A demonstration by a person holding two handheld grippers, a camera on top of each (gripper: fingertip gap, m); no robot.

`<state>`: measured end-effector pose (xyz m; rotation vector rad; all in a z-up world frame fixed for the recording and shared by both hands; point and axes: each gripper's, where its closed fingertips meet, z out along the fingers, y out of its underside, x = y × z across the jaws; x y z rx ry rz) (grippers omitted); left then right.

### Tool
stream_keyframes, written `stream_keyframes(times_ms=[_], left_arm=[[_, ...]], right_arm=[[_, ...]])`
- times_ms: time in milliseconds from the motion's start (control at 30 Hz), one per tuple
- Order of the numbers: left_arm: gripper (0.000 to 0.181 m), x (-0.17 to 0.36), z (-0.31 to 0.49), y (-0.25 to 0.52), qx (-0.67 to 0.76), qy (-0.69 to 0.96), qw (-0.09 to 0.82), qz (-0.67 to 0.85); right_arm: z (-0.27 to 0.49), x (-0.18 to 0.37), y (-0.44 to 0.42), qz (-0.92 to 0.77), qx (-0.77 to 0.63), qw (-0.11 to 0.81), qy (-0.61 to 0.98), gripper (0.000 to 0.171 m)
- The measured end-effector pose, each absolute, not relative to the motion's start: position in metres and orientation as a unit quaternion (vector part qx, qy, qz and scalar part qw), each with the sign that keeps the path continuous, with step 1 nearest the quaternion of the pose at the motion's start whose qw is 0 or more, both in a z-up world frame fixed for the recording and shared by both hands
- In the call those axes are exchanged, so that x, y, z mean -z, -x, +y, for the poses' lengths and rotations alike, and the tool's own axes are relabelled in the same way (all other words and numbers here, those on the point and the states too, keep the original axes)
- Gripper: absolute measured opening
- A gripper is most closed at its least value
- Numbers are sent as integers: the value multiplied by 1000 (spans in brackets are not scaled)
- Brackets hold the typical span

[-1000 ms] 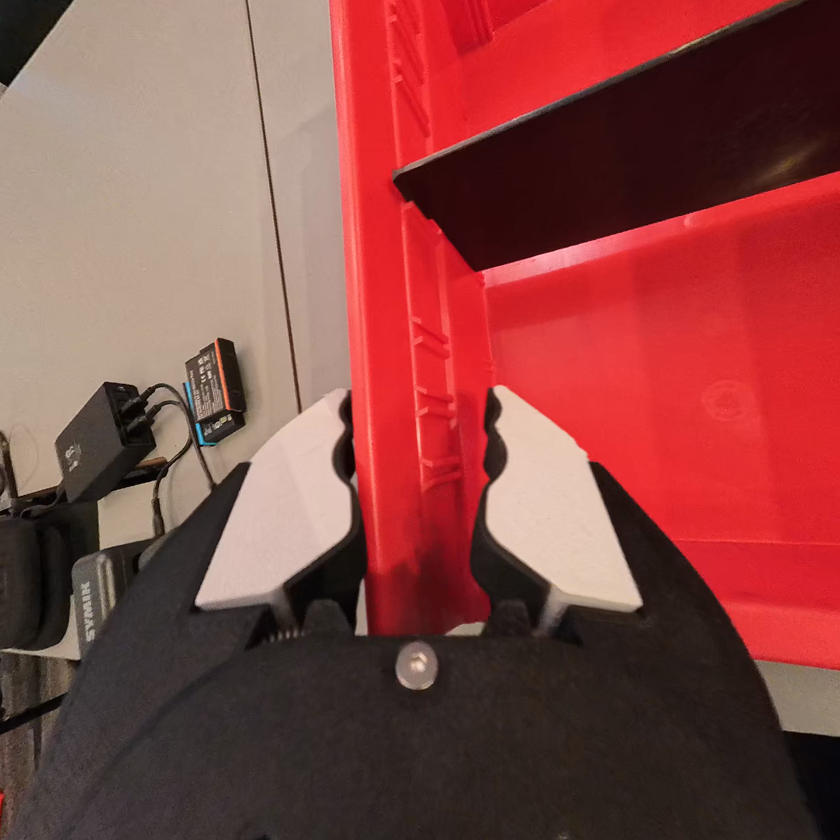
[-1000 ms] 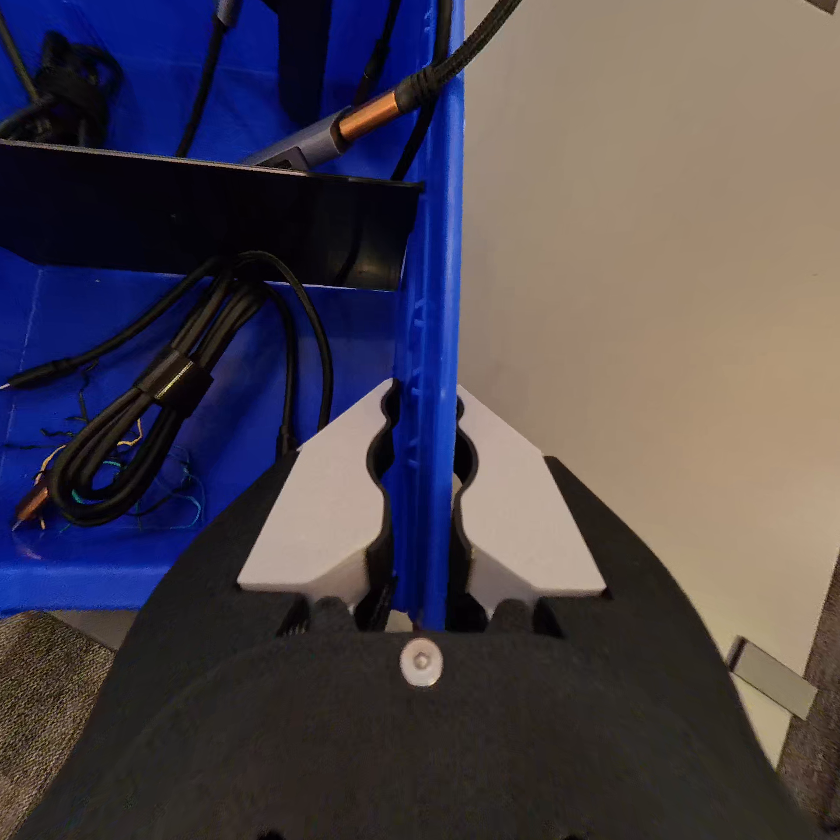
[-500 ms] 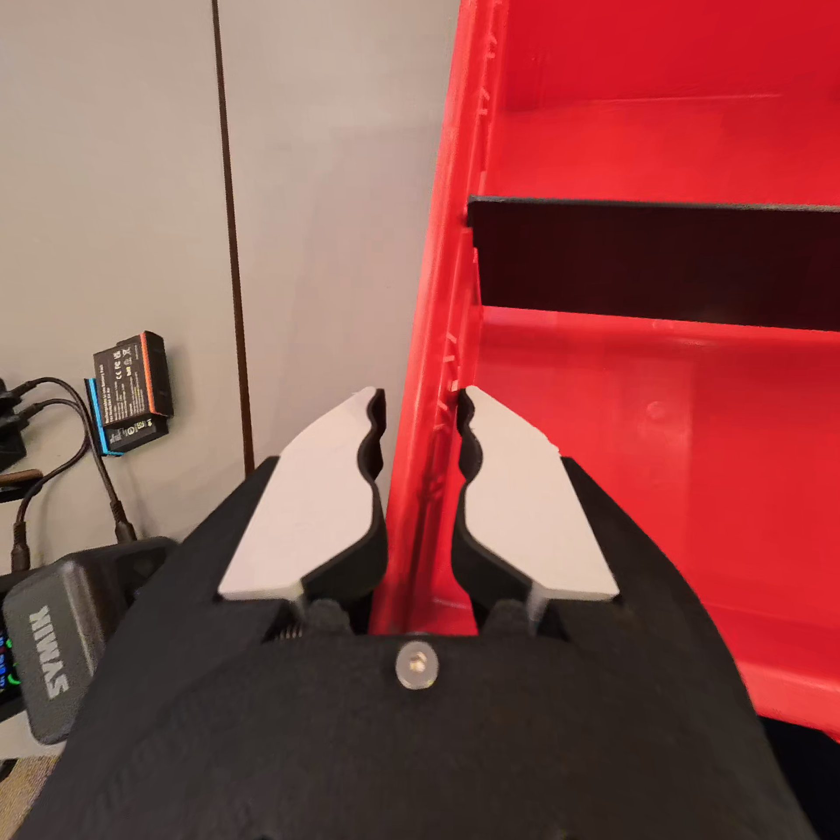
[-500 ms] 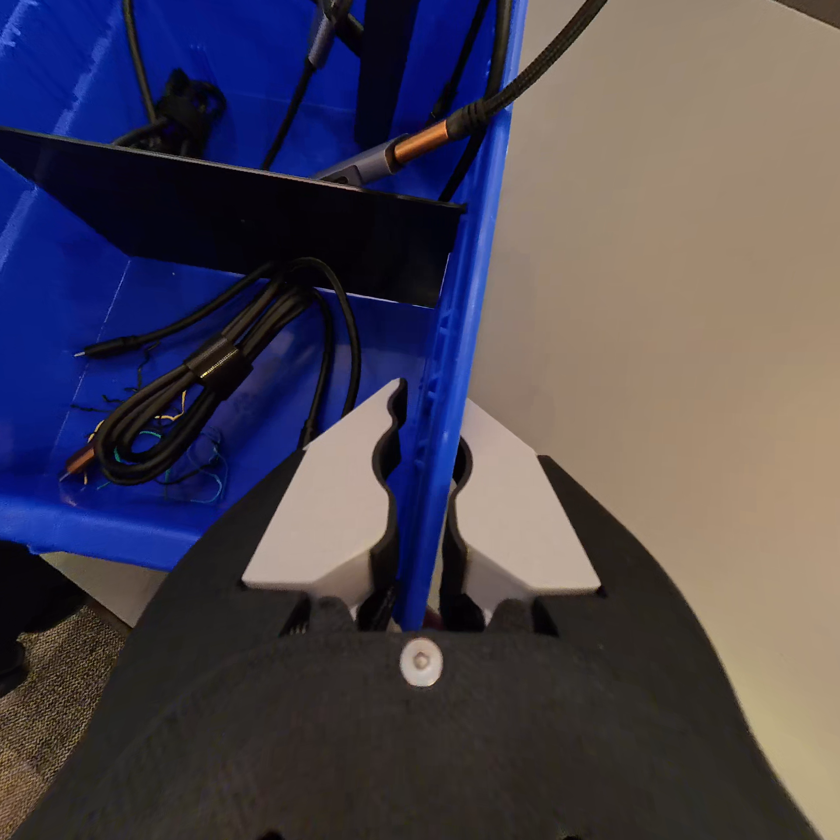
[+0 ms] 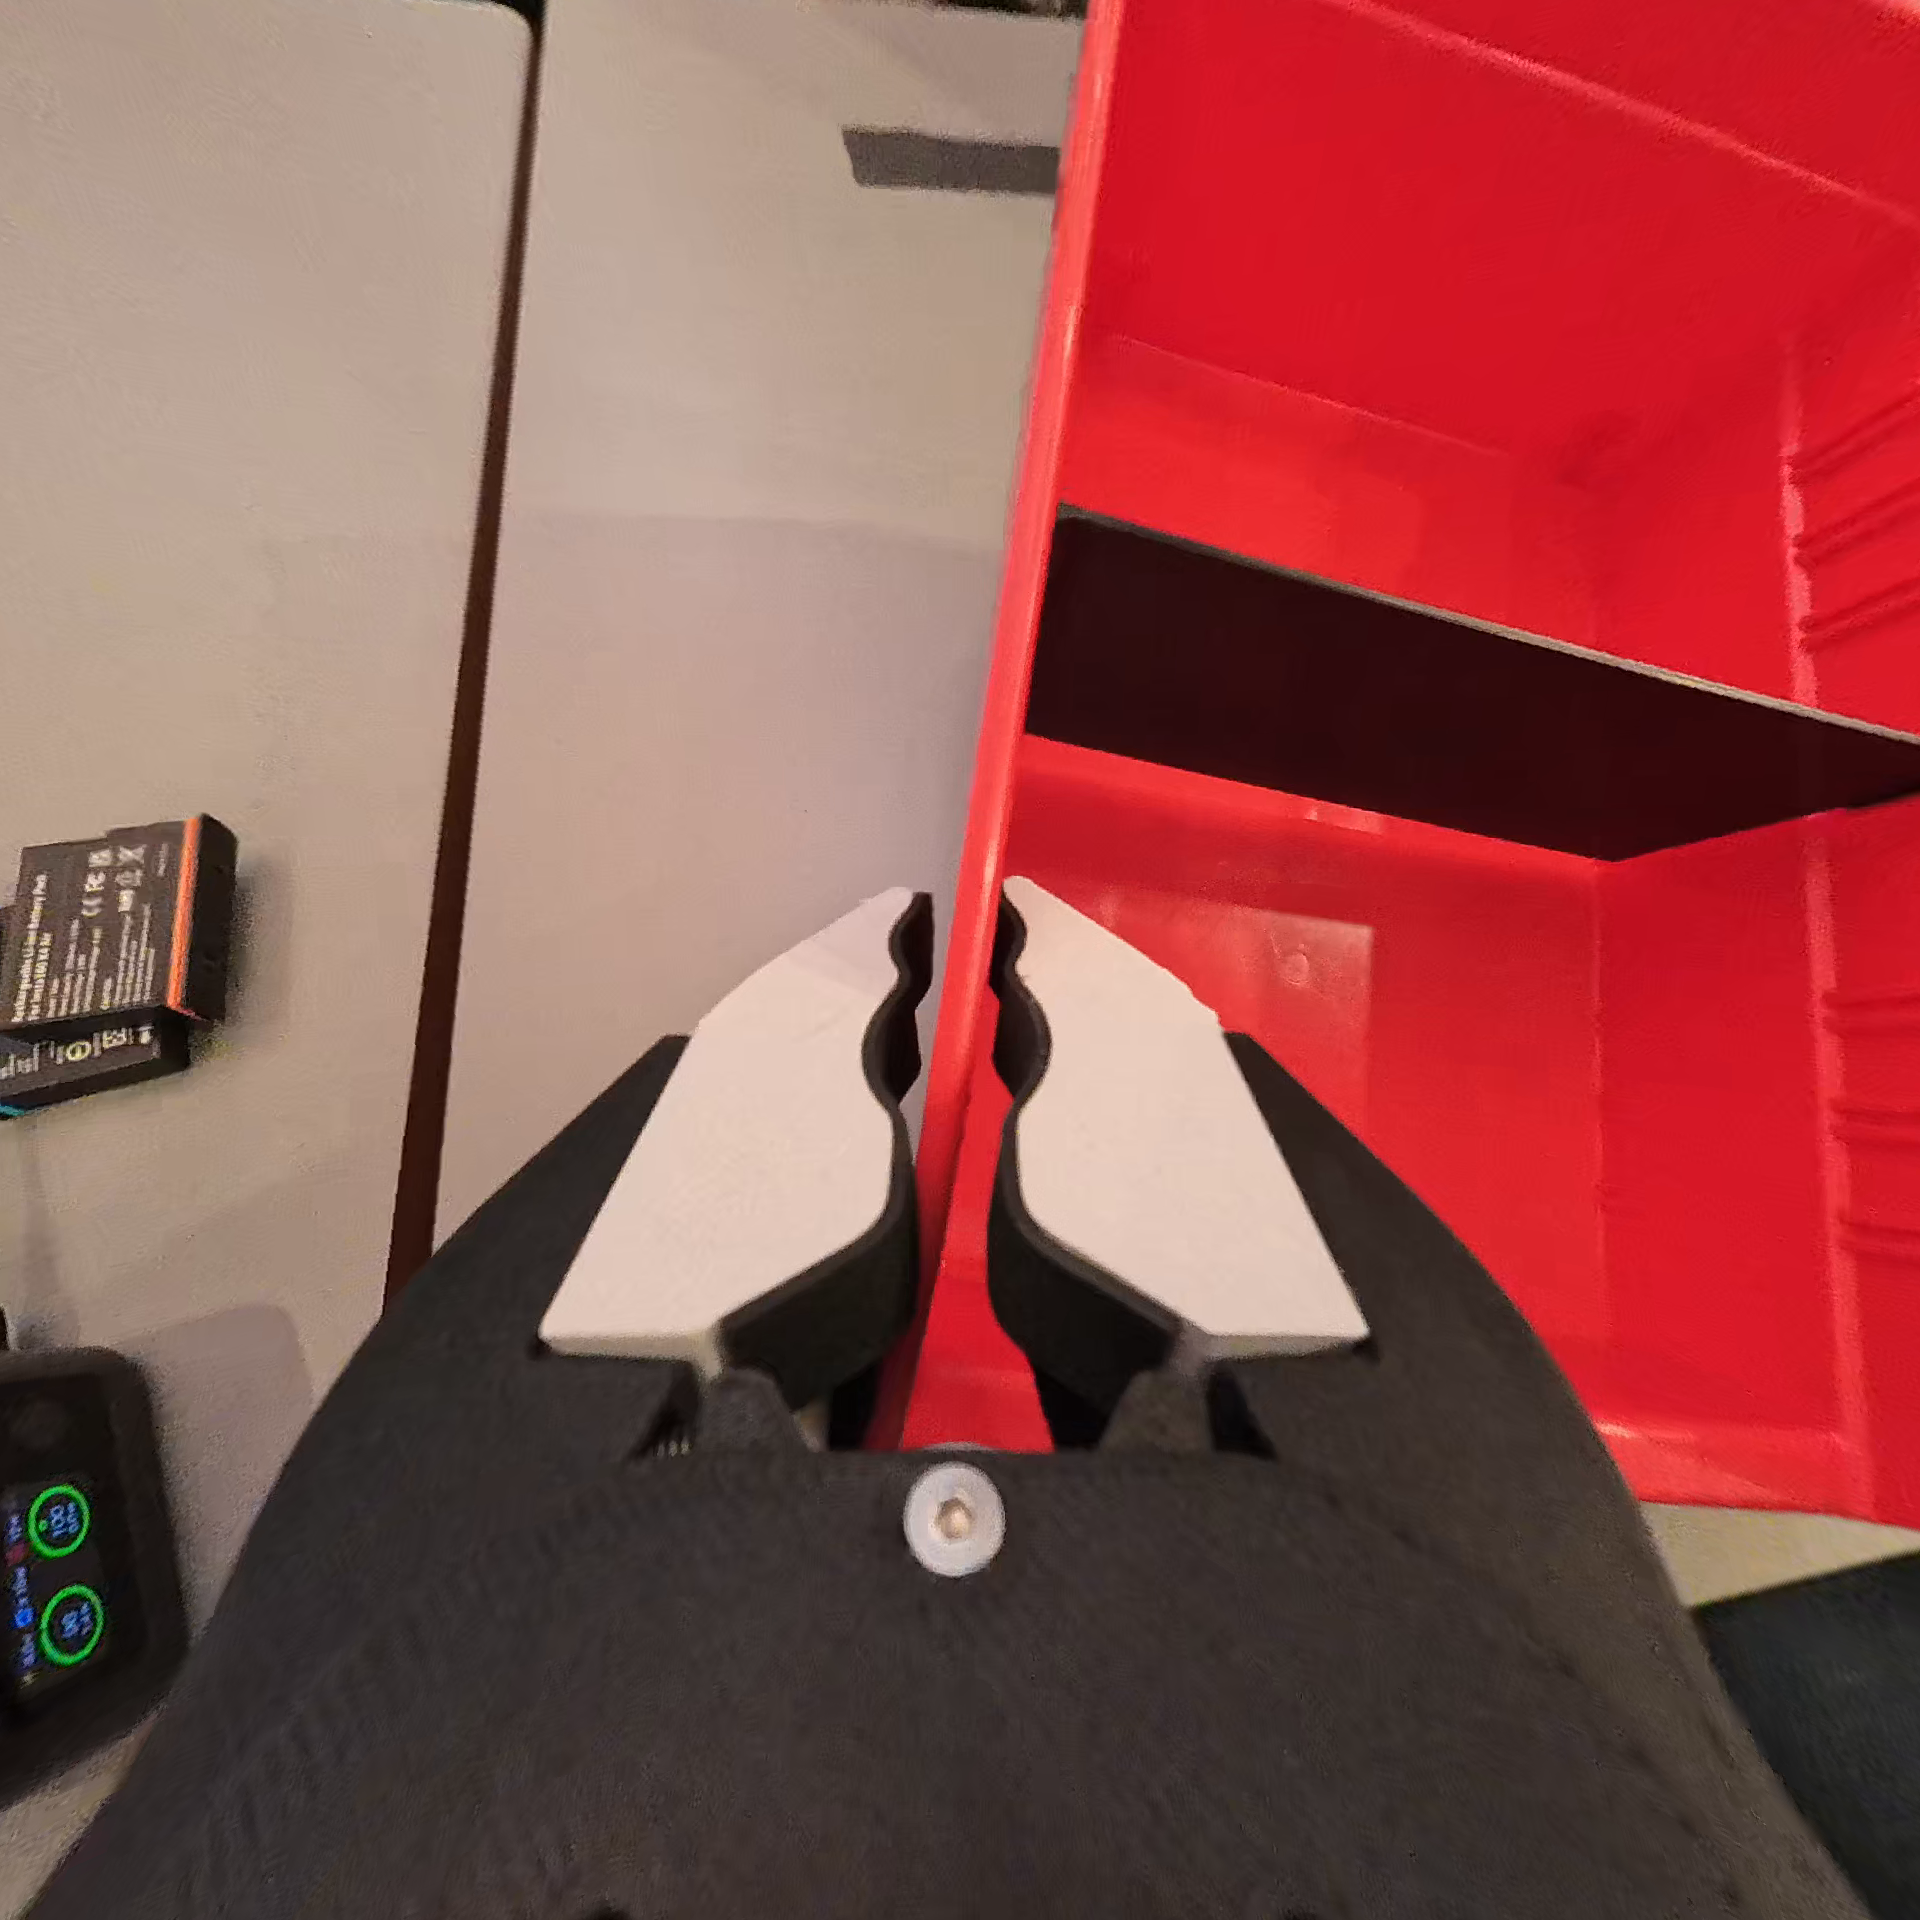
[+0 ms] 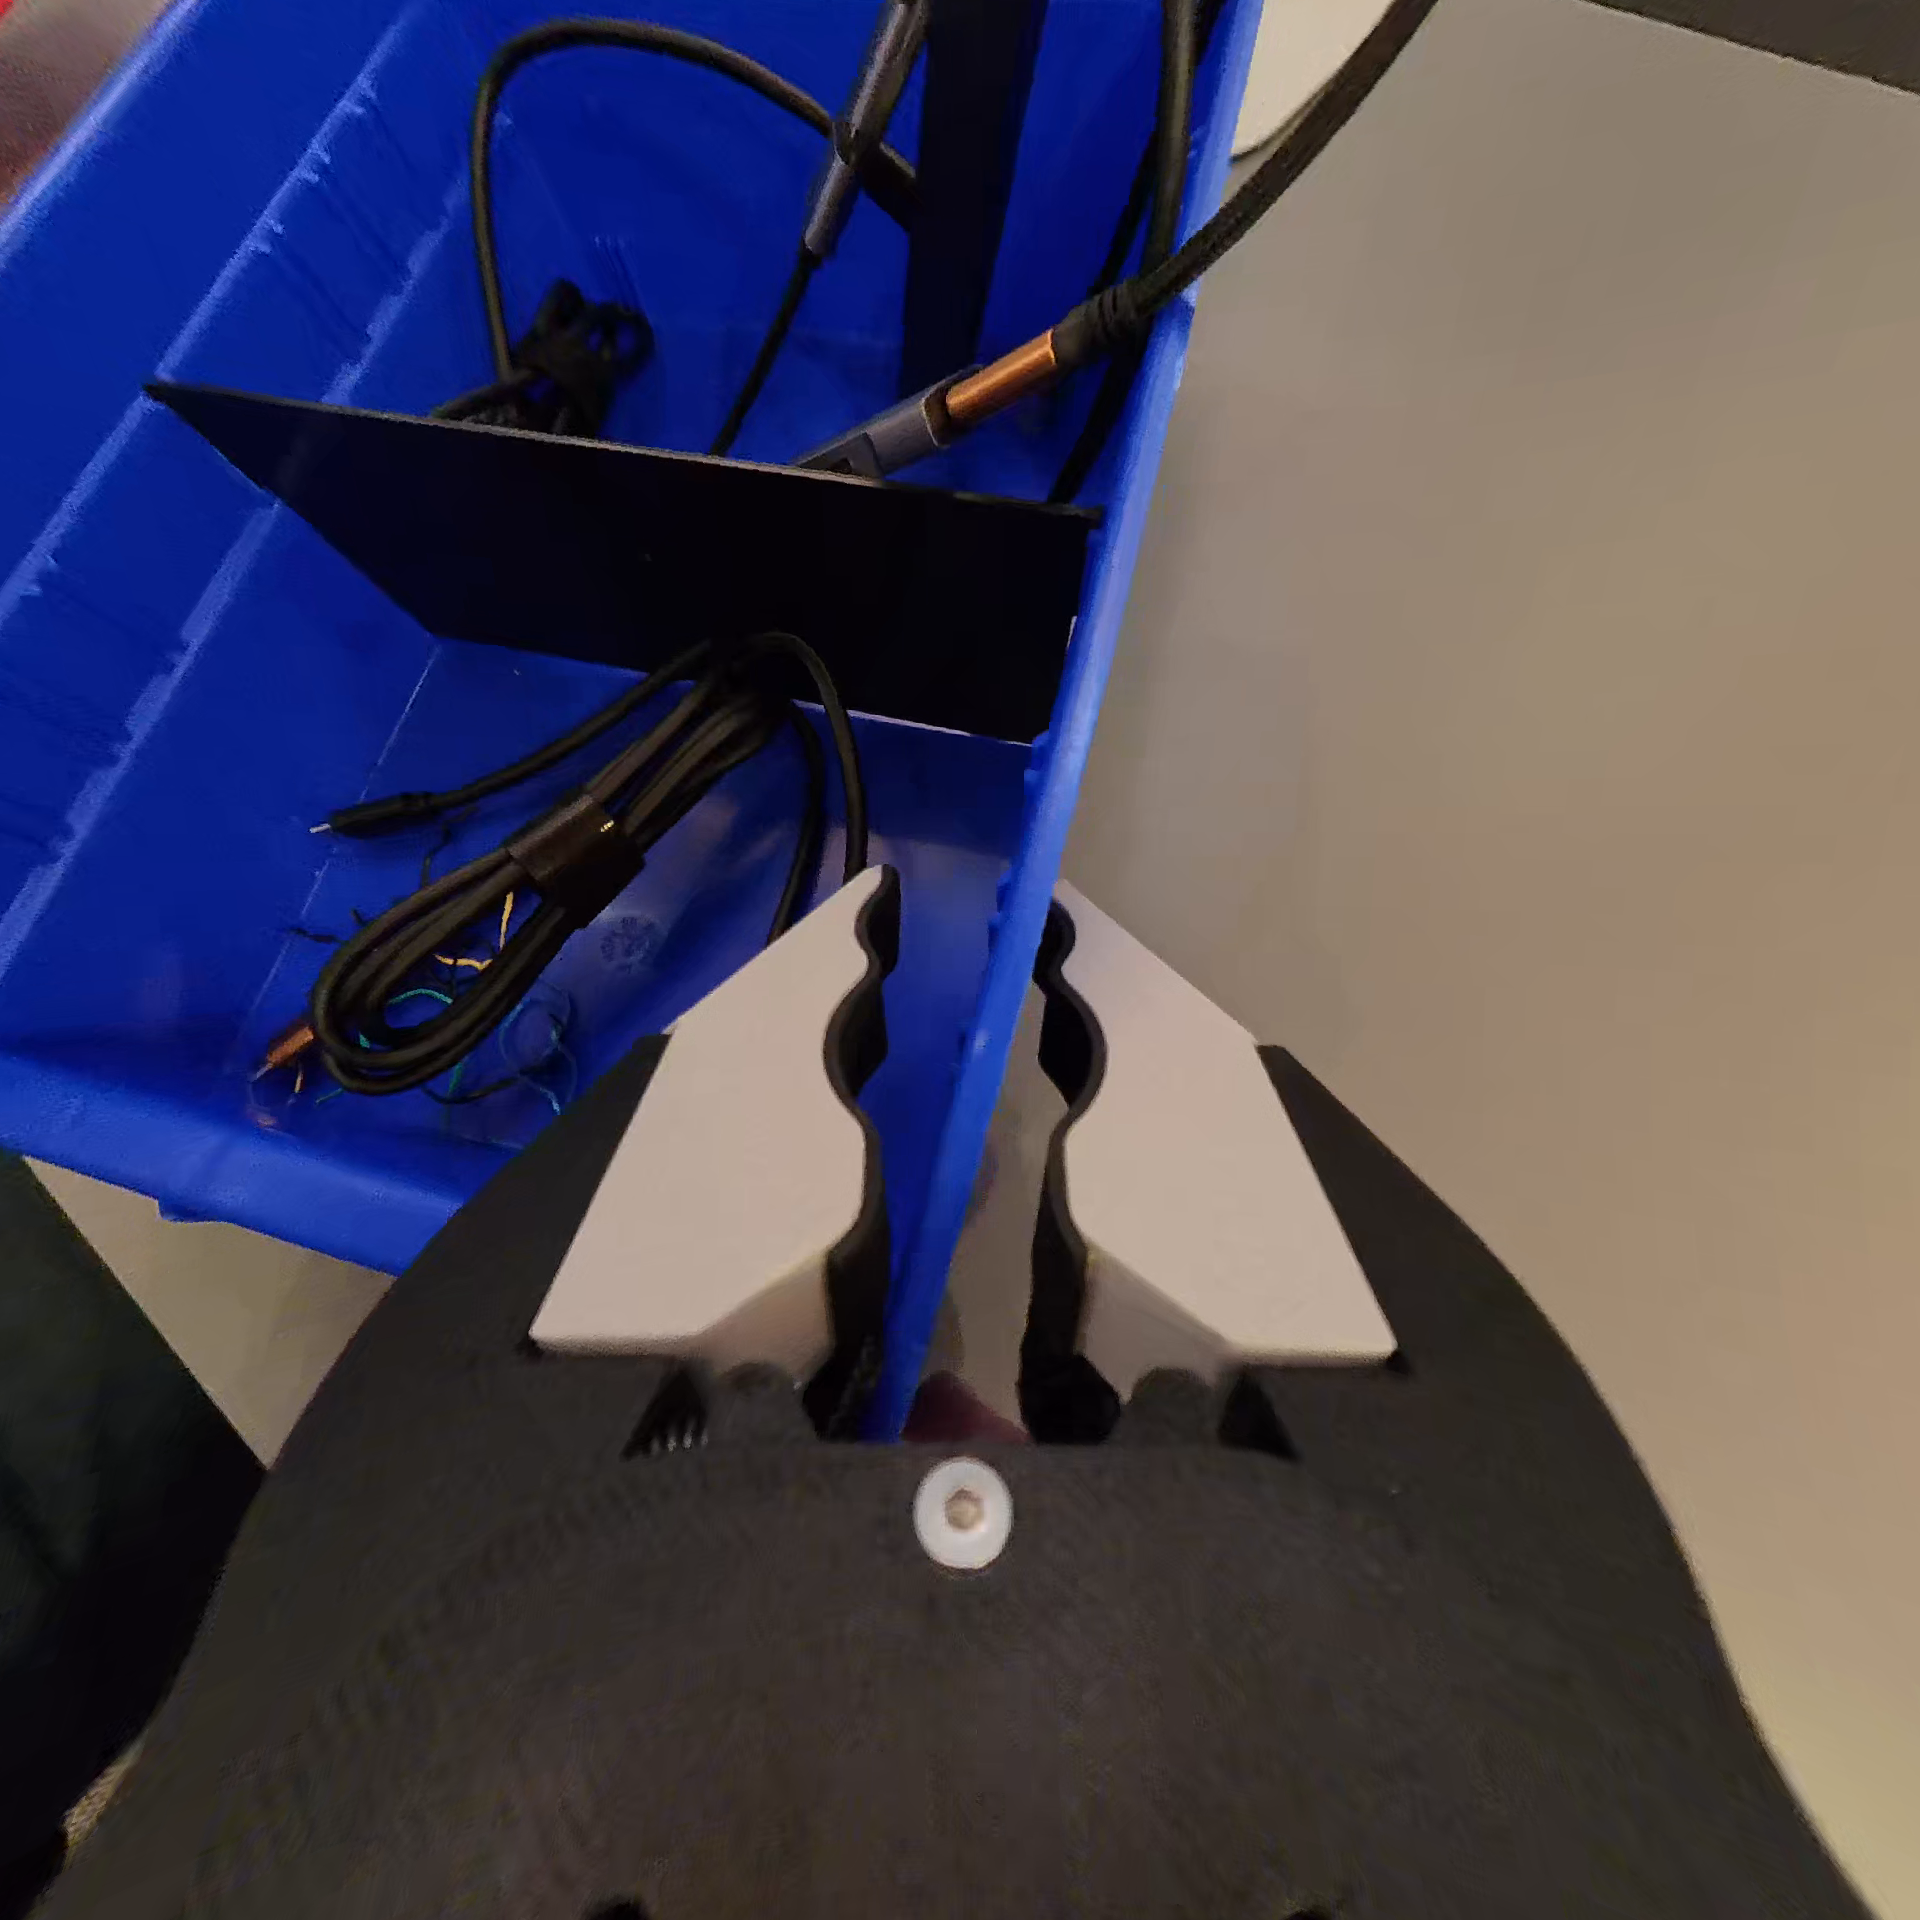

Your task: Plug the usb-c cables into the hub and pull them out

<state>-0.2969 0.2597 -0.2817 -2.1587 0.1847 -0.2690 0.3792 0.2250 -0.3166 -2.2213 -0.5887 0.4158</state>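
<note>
Grey tabletop point(image 5: 727, 520), tools astride bin walls

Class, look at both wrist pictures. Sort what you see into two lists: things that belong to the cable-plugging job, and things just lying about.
Belongs to the job:
- blue bin, its wall between the right gripper jaws
- bundled black cable
- copper-tipped plug
- left gripper, shut on the red bin wall

Lying about:
- black battery packs
- black box with green lights
- loose thin wires
</note>
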Motion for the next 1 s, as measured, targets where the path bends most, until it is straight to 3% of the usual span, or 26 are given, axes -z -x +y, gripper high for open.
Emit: stream_keyframes(times_ms=[33,267,567,833,1000], left_arm=[[8,280,260,299,109,874,469,70],[6,268,263,315,89,857,506,43],[6,231,261,323,110,820,561,13],[6,197,251,332,131,787,602,-15],[6,182,242,344,138,770,622,-26]], right_arm=[[229,316,-369,-233,-169,393,873,22],[251,316,-293,-252,-201,389,863,30],[253,317,-185,-276,-252,375,848,61],[241,321,-79,-303,-291,349,838,103],[232,321,-21,-329,-299,347,826,120]])
